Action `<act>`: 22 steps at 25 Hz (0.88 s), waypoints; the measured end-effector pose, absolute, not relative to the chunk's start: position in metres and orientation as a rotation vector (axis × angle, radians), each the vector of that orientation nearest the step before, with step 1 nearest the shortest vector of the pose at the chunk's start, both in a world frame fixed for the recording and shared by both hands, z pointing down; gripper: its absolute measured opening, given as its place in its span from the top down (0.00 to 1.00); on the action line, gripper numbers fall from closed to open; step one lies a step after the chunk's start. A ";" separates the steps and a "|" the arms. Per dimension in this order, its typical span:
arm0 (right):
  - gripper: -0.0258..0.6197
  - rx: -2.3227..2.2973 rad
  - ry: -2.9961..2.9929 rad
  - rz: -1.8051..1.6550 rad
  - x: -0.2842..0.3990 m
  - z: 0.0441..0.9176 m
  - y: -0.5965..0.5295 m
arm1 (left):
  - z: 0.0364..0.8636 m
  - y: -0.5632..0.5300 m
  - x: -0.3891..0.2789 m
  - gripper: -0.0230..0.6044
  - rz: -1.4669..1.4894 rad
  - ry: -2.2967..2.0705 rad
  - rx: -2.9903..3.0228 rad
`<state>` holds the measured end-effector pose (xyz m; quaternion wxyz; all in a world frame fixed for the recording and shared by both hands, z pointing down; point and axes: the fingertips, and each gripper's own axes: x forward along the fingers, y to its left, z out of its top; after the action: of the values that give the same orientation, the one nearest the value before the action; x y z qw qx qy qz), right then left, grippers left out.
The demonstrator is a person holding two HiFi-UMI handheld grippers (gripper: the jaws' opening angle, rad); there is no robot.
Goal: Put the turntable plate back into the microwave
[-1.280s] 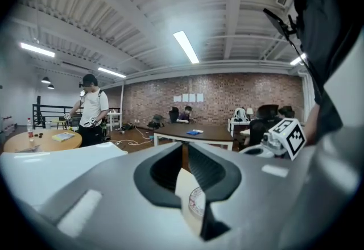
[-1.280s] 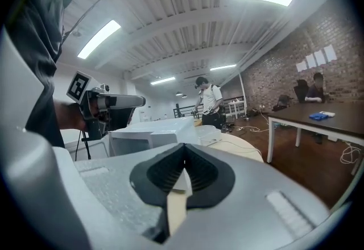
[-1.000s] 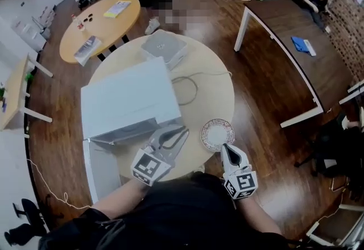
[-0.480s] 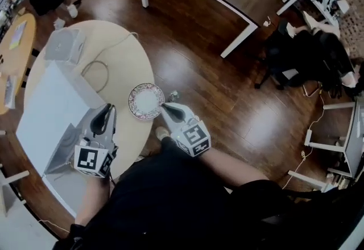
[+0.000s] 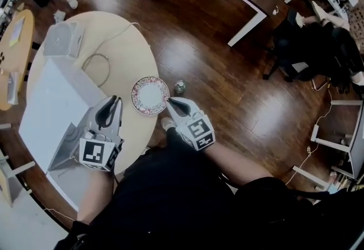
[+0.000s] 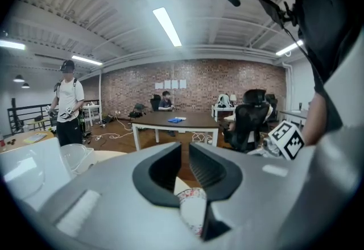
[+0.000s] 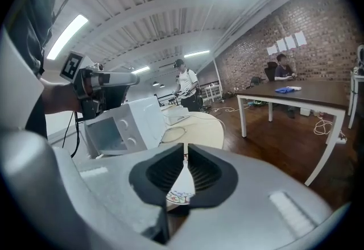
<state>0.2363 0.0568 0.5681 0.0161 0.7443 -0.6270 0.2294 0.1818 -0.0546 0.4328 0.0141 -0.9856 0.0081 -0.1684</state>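
Below our head camera, the round table (image 5: 122,44) carries the white microwave (image 5: 57,95) at its left, door swung open towards us. The turntable plate (image 5: 149,94) sits outside the oven at the table's near edge, partly past the rim. Whether it rests on the top we cannot tell. Our right gripper (image 5: 169,103) meets the plate's near rim. Our left gripper (image 5: 115,100) hovers just beside the plate, in front of the microwave. A grey box (image 5: 61,40) and a looped cable (image 5: 98,67) lie farther back on the table, and a small bottle (image 5: 180,86) stands on the floor near the plate.

Along the left gripper (image 6: 184,155), we see its jaws a narrow slit apart with nothing held. The plate (image 6: 192,209) shows below them.

Along the right gripper (image 7: 185,158), the jaws stand almost together and have just been opening. The plate's patterned rim (image 7: 181,189) is edge-on between the pads, which are pinching it. Beyond lie the table and the open microwave (image 7: 122,126).
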 end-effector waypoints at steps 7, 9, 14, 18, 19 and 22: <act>0.90 2.351 -1.912 0.777 0.243 0.586 0.055 | 0.456 -0.054 0.182 0.88 -0.608 0.025 -2.992; 0.88 2.361 -1.924 0.803 0.243 0.591 0.054 | 0.462 -0.055 0.179 0.88 -0.629 0.004 -2.974; 0.83 2.375 -1.880 0.910 0.250 0.615 0.052 | 0.468 -0.059 0.179 0.88 -0.675 0.020 -2.987; 0.80 2.372 -1.844 0.982 0.257 0.634 0.054 | 0.467 -0.062 0.181 0.88 -0.690 0.079 -3.029; 0.79 2.366 -1.838 1.000 0.259 0.639 0.054 | 0.468 -0.062 0.181 0.88 -0.696 0.080 -3.030; 0.78 2.330 -1.826 1.066 0.259 0.655 0.051 | 0.467 -0.064 0.182 0.88 -0.706 0.100 -3.059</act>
<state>0.2586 0.0512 0.6550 -0.0027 0.7405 -0.5804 0.3389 0.1819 -0.0643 0.4672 0.0005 -0.9739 0.0318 -0.2247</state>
